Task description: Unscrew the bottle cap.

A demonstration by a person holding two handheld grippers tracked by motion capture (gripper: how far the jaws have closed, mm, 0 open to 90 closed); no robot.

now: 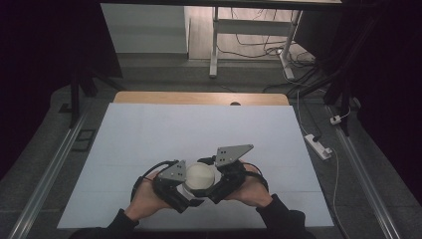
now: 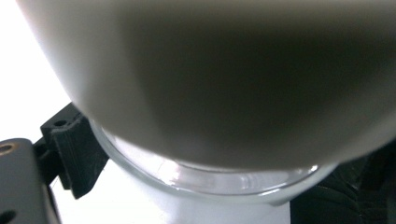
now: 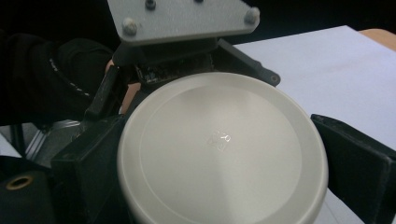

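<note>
While both hands meet at the near edge of the table (image 1: 149, 129), a white-lidded jar (image 1: 200, 177) stands upright between them. The right claw (image 3: 224, 154) grasps the lid (image 3: 219, 144) at its sides; the left claw (image 1: 171, 181) presses close at the glass (image 2: 205, 179), its grip impossible to tell. Jar contents hidden.
</note>
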